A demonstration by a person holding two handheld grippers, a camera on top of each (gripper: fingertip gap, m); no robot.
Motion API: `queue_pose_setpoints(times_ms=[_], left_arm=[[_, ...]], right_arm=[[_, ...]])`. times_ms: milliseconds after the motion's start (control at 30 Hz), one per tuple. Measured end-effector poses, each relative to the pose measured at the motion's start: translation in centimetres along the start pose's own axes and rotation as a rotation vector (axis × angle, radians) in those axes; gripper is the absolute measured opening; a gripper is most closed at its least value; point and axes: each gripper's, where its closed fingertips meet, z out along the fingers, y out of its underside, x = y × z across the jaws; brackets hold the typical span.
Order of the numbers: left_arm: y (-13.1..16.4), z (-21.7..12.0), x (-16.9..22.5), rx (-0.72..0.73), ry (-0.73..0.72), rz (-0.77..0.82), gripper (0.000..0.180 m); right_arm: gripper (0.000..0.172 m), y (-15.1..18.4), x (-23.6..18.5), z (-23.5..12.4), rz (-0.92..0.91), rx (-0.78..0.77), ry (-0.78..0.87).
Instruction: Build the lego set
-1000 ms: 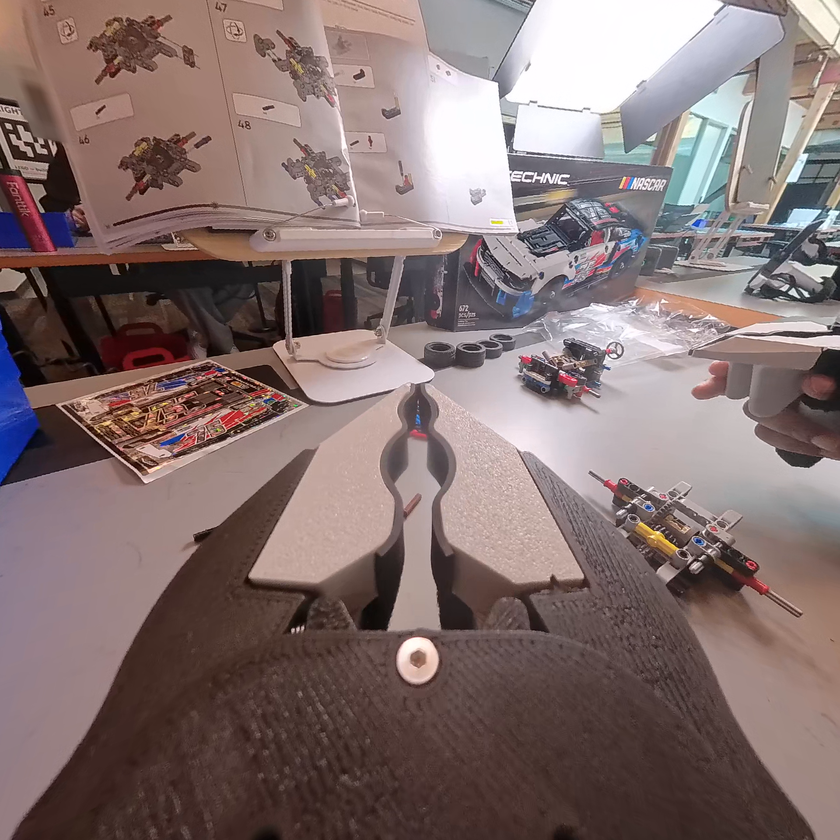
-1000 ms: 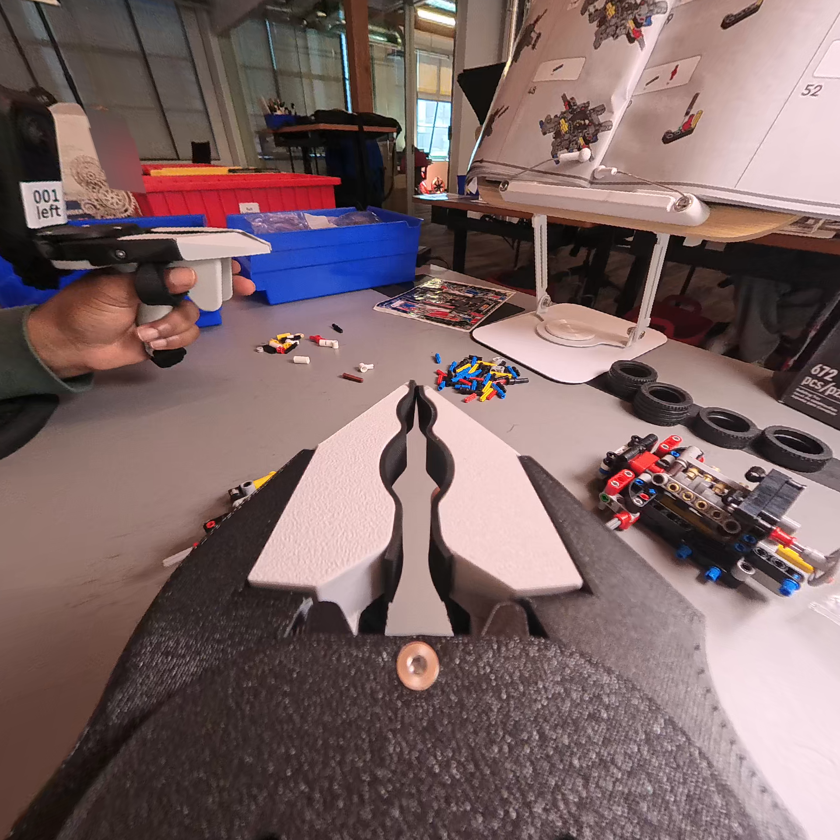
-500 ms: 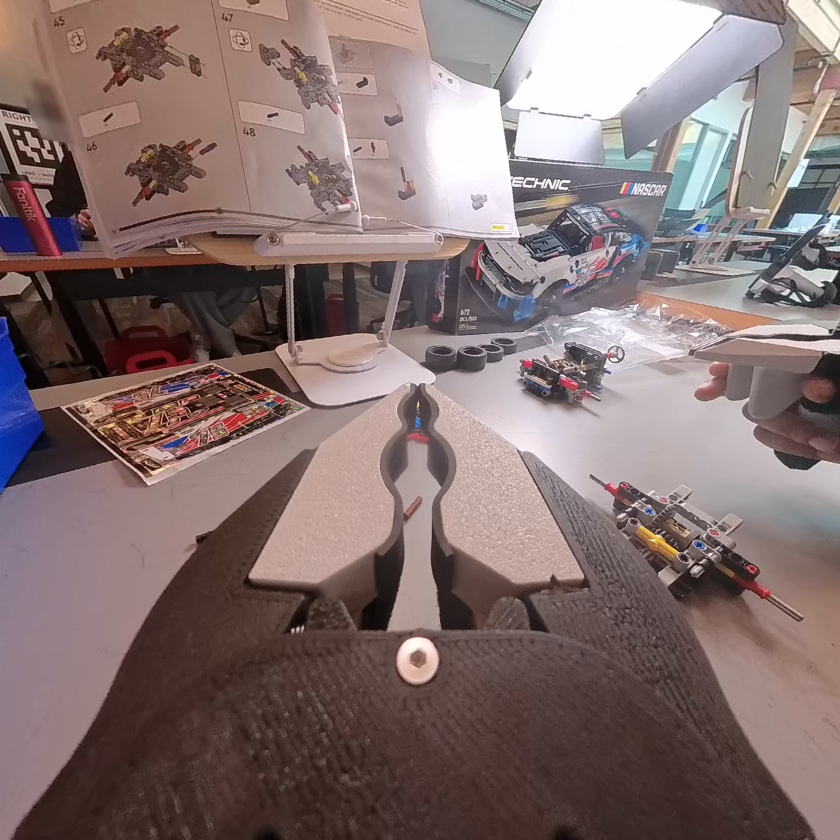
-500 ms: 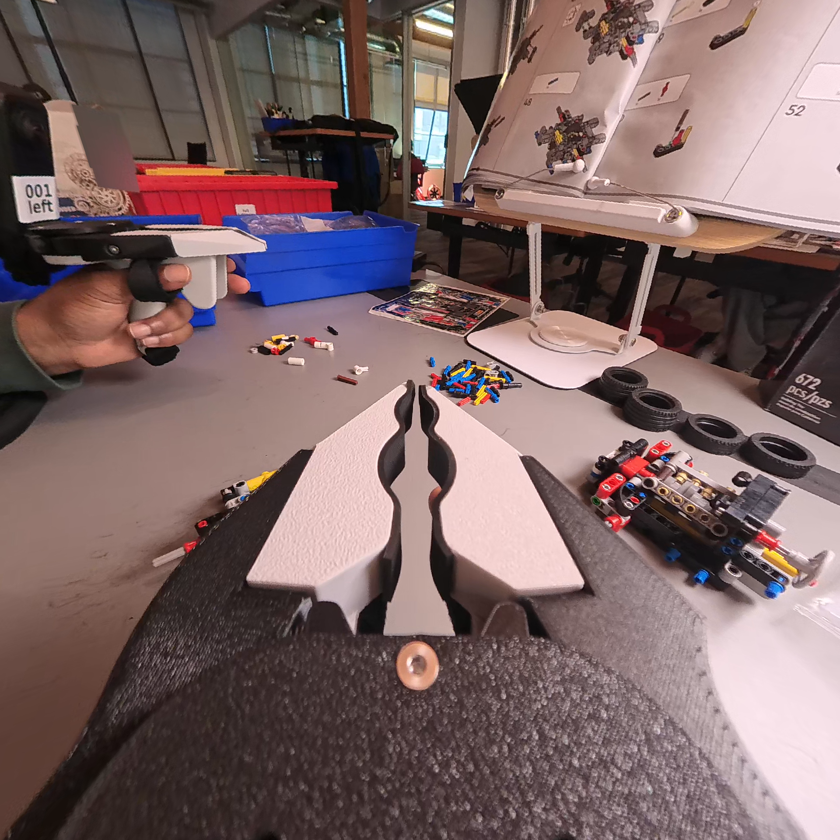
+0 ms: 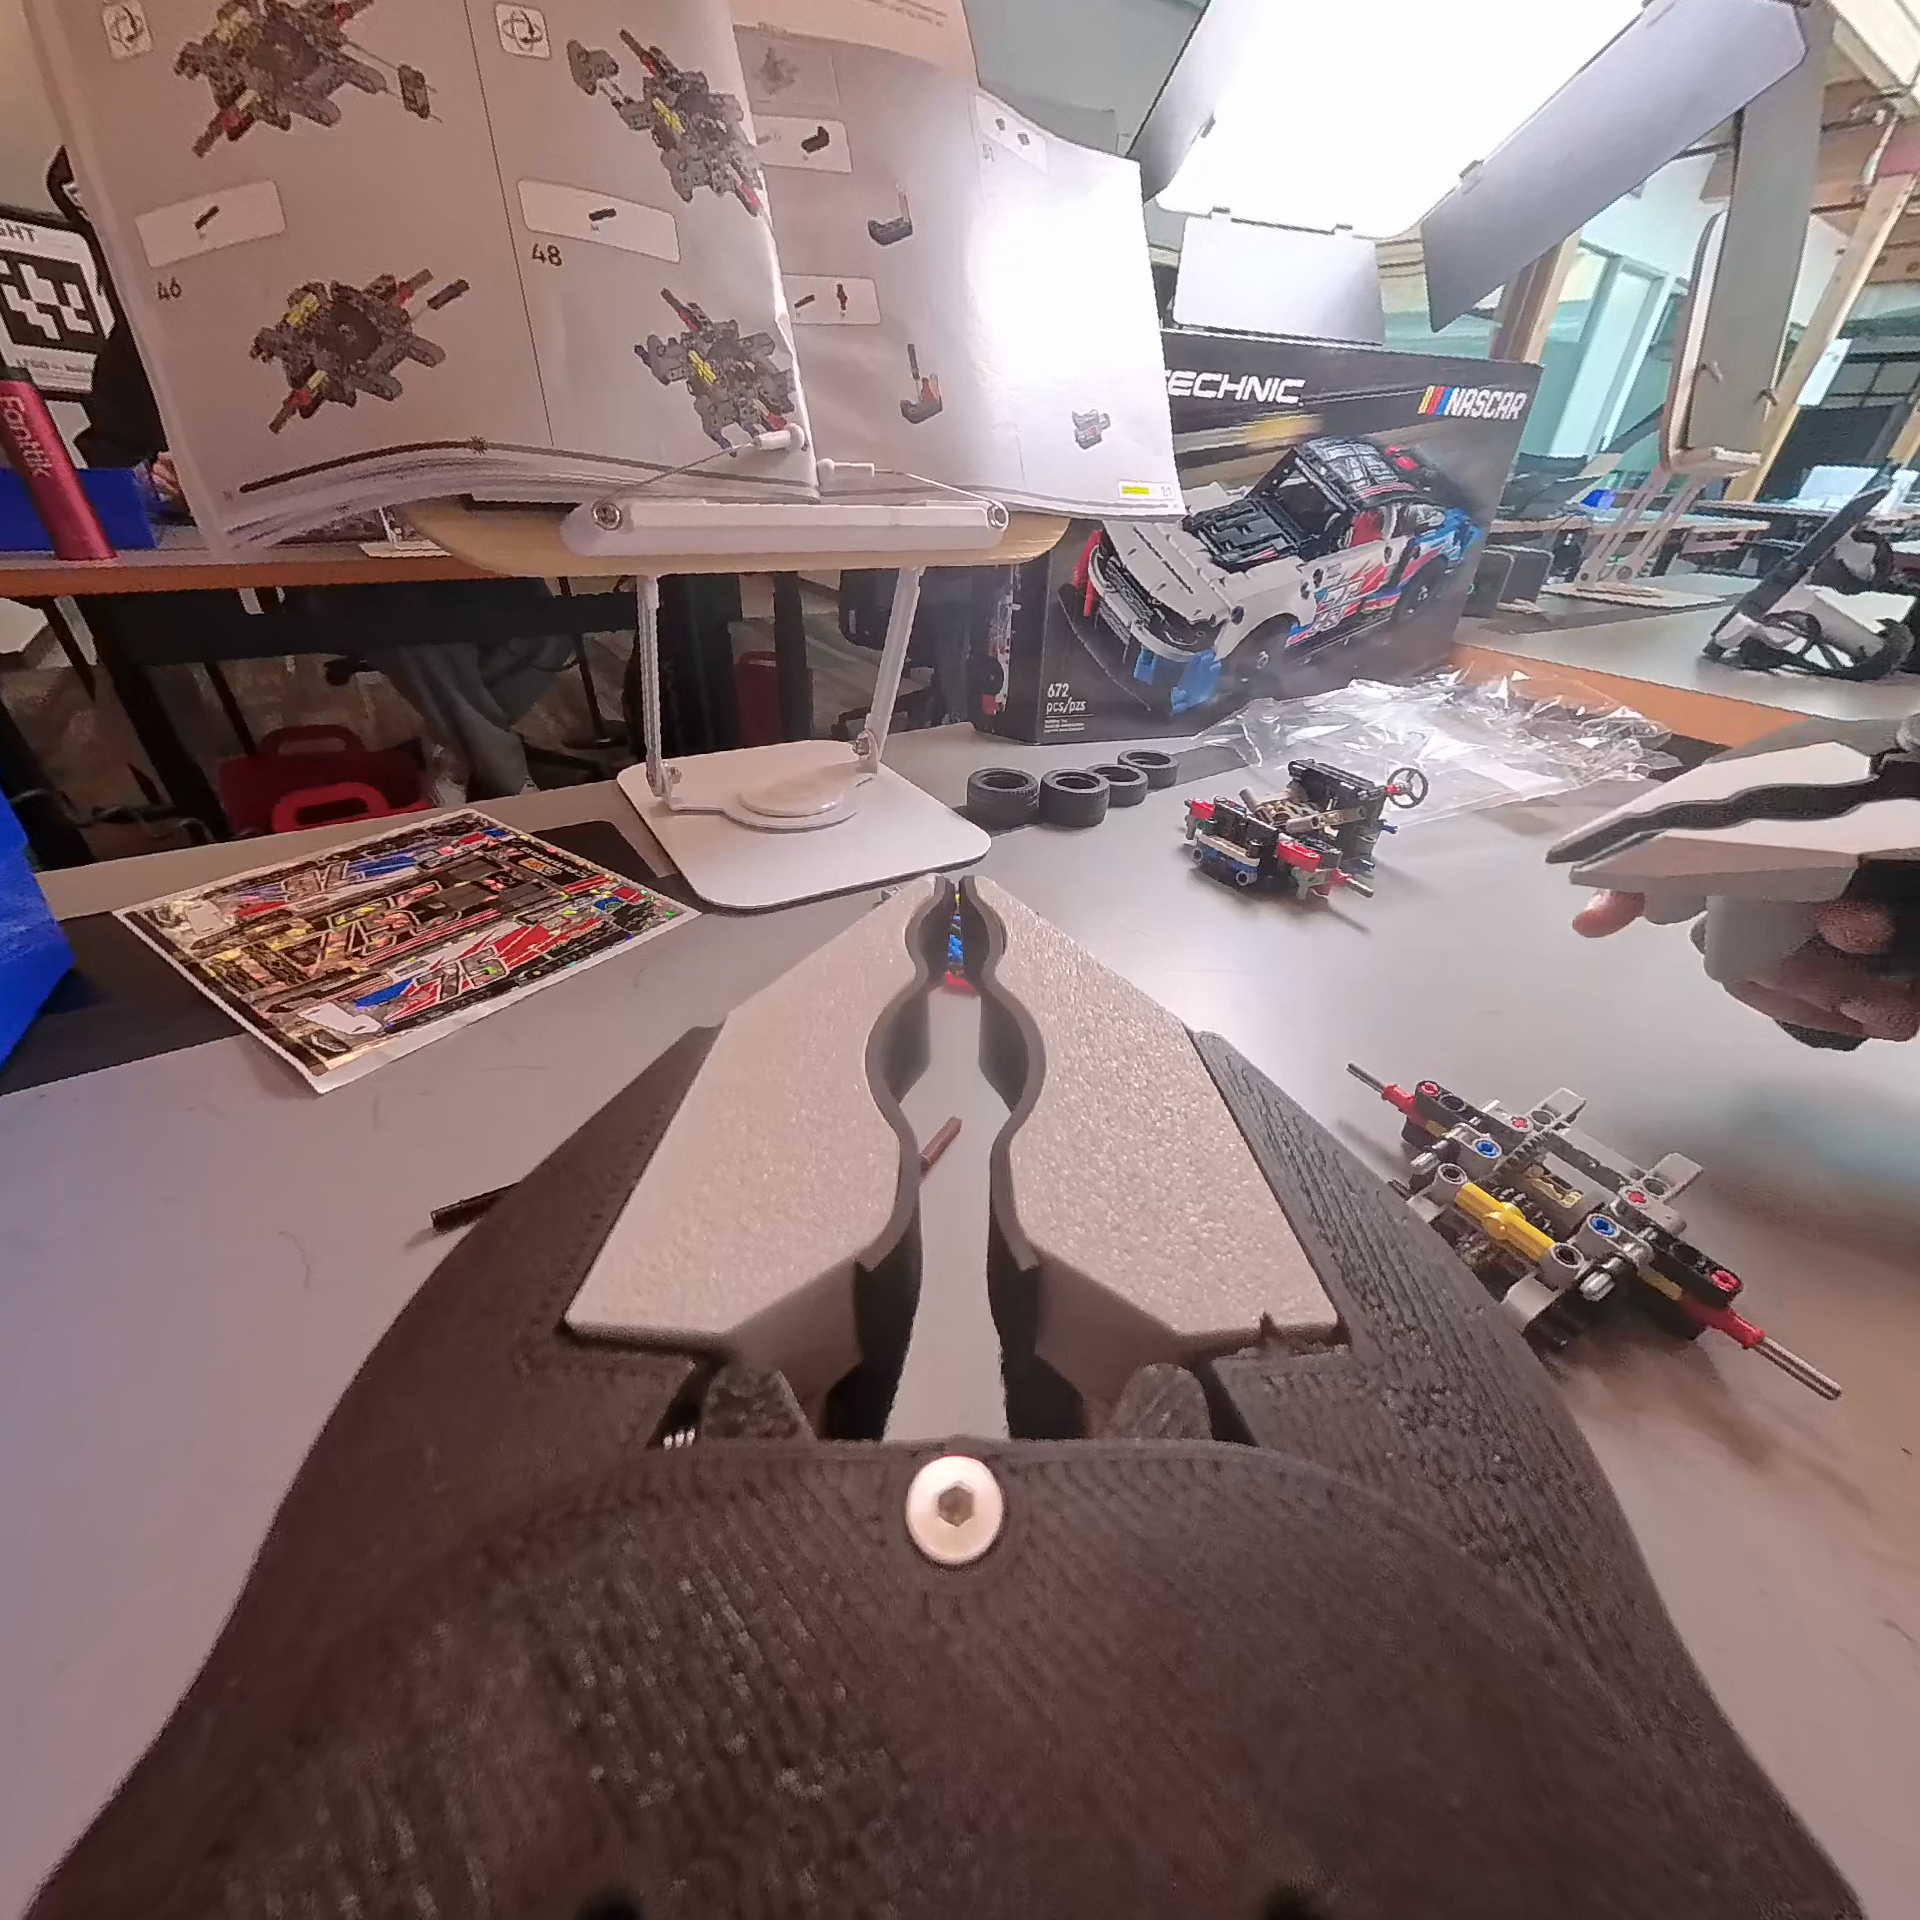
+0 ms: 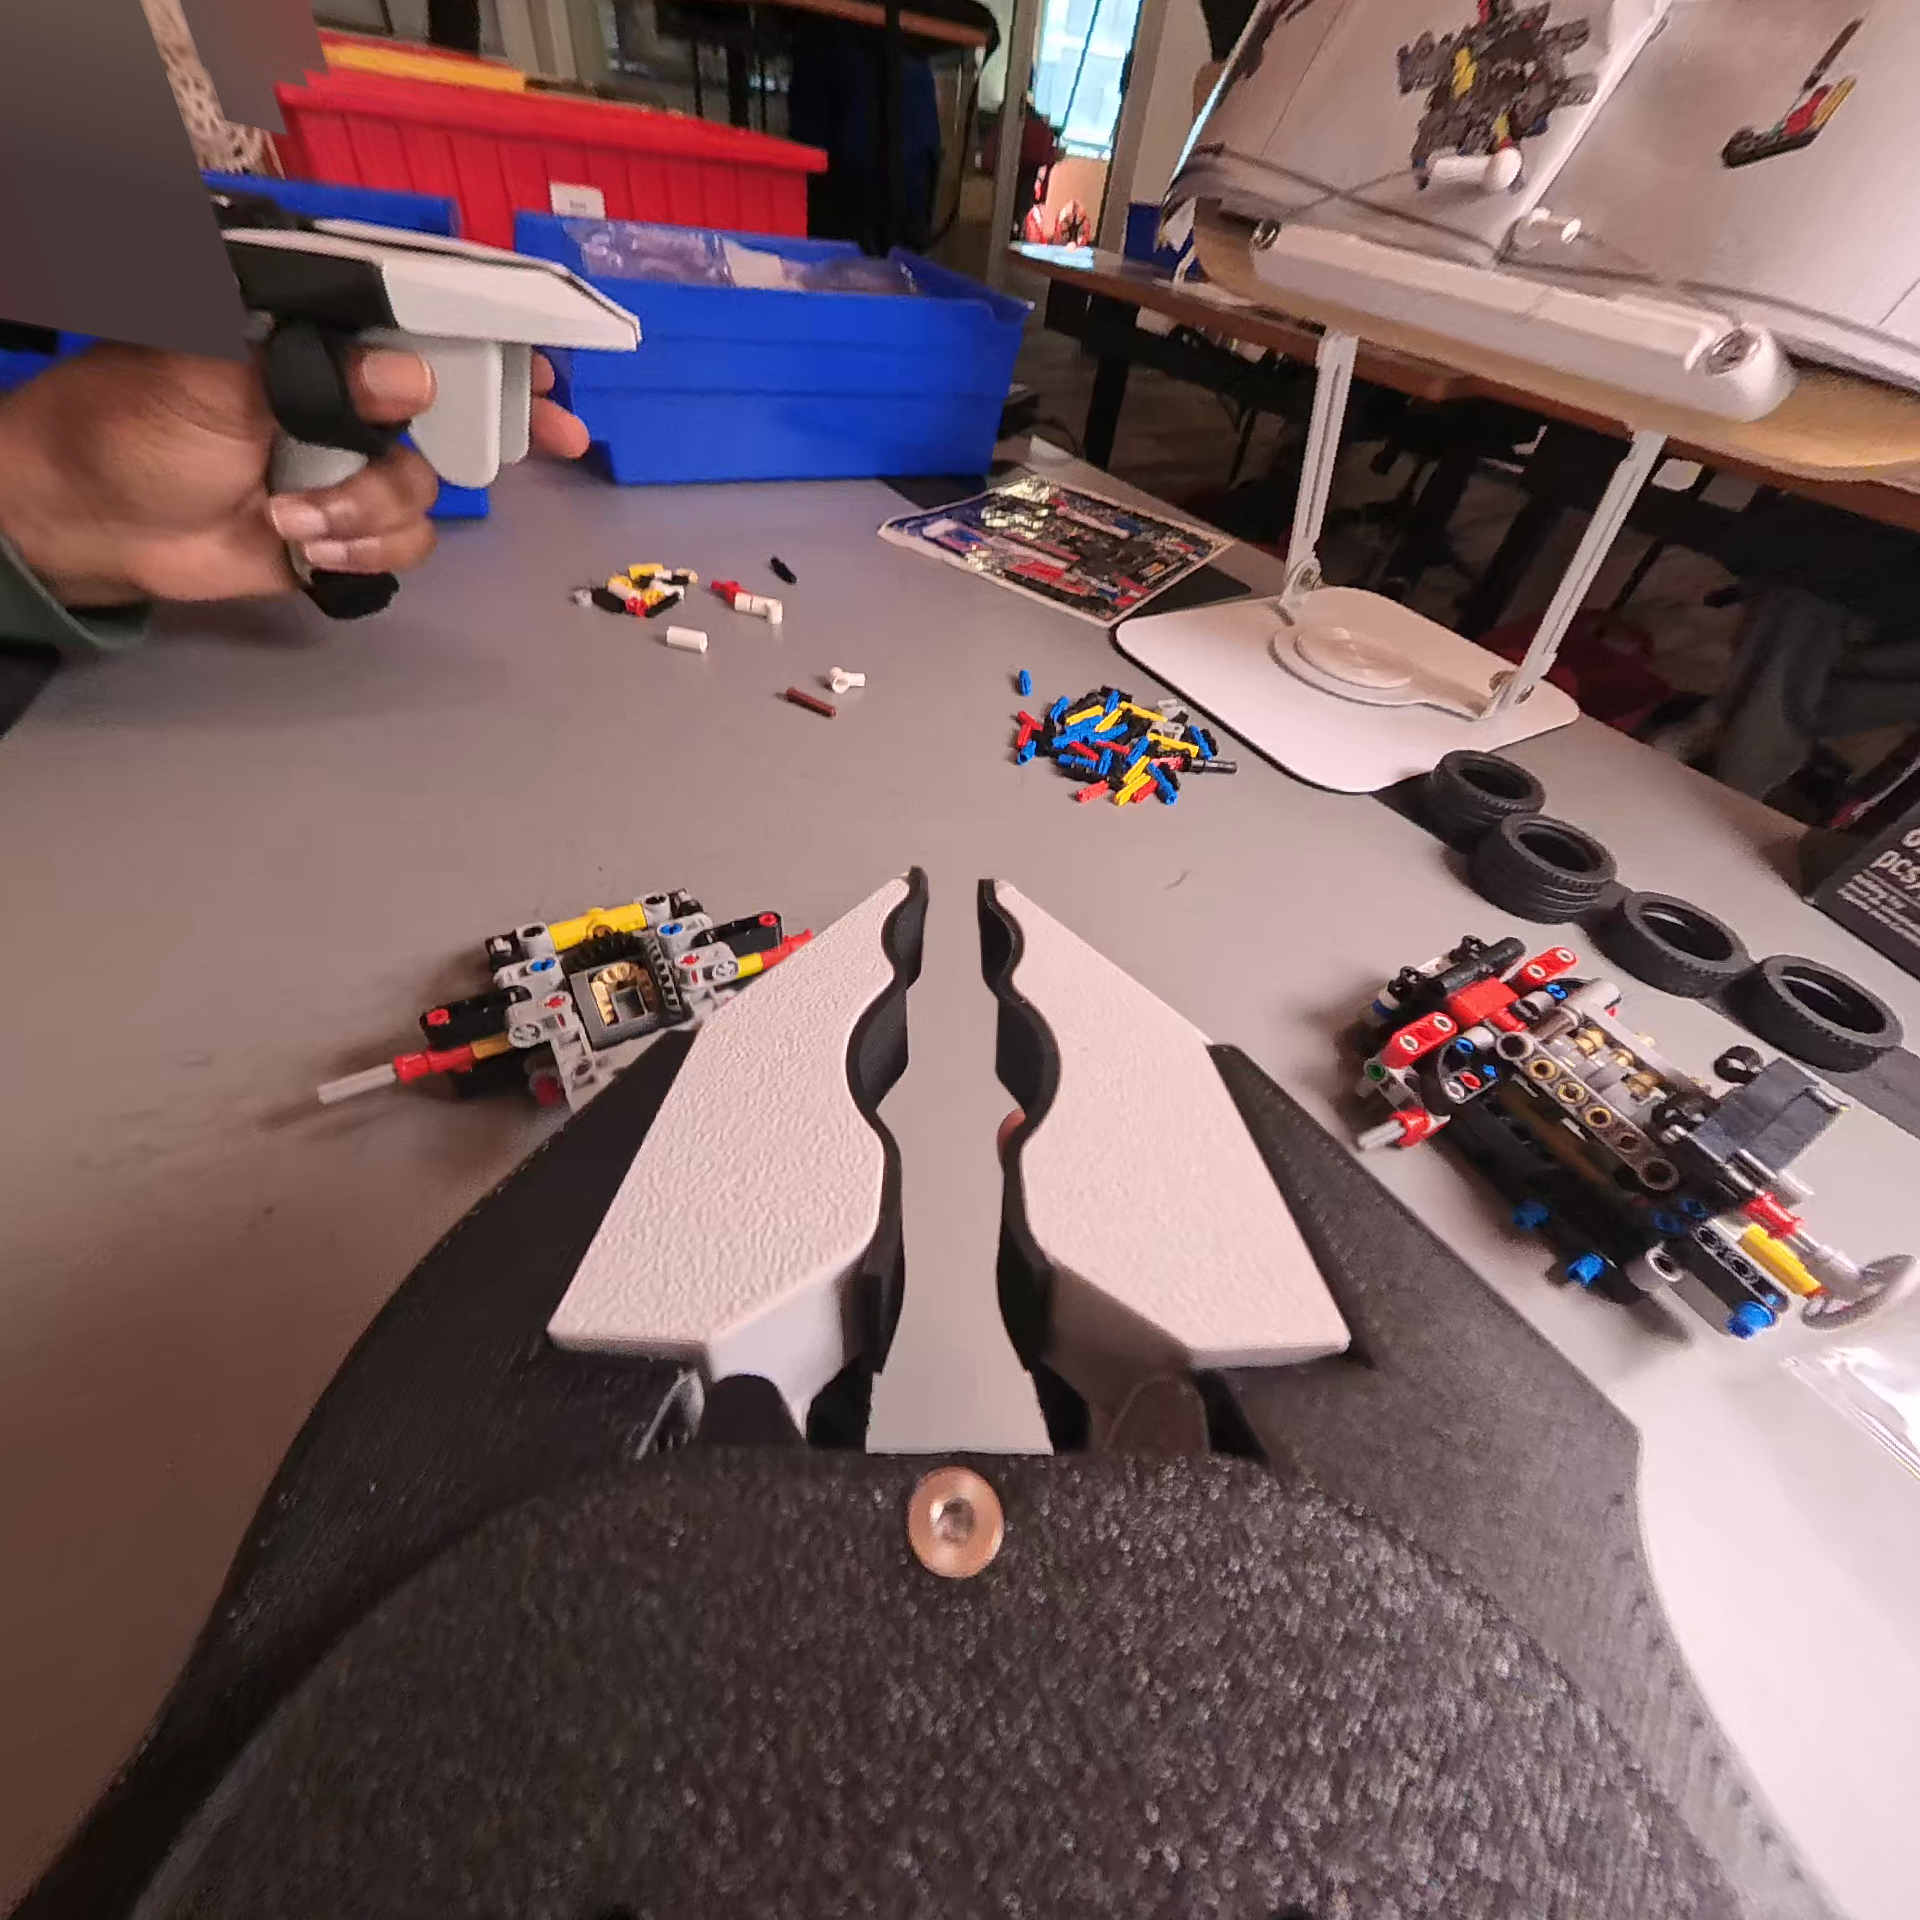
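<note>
Fingers of our left gripper (image 5: pixel 957 891) were drawn together with nothing clamped between them, held above the grey table (image 5: pixel 208 1195); through the slit behind the tips we could see the pile of small coloured pins (image 6: pixel 1122 743) lying on the table beneath, and a short brown axle (image 5: pixel 940 1141) showed lower down between the finger bodies. To the left of it lay the sticker sheet (image 5: pixel 395 930), and just ahead stood the white book stand (image 5: pixel 810 831) carrying the open instruction booklet (image 5: pixel 468 239). Our right gripper (image 6: pixel 951 899) hung with its jaws slightly apart and nothing between them, over bare table. Just beside its left finger lay the small gear assembly (image 6: pixel 597 987) with yellow and red parts; on its other side, a little farther off, sat the larger chassis assembly (image 6: pixel 1590 1112). Four black tyres (image 6: pixel 1652 914) stood in a row near the stand's base, the set's box (image 5: pixel 1278 540) behind them. Blue bins (image 6: pixel 790 364) lined the far edge.
</note>
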Motion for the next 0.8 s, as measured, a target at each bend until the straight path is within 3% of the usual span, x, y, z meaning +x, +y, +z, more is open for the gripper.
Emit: queue_pose_setpoints(times_ms=[167,300,400,633,800], left_arm=[[0.3,0.1,0.1,-0.009,0.007,-0.002,0.0],[0.3,0.1,0.2,-0.011,0.012,-0.004,0.0],[0.3,0.2,0.4,-0.011,0.019,-0.002,0.001],[0.0,0.1,0.7,-0.005,0.03,0.005,0.0],[0.0,0.1,0.8,-0.007,0.029,0.014,0.001]], right_arm=[[0.021,1.9,-1.9,0.2,-0.027,-0.118,-0.116],[0.054,4.5,-4.7,0.5,-0.08,-0.276,-0.247],[0.065,5.6,-6.1,0.9,-0.122,-0.349,-0.291],[0.042,6.2,-7.4,1.0,-0.164,-0.403,-0.325],[0.042,6.5,-6.7,1.3,-0.172,-0.425,-0.264]])
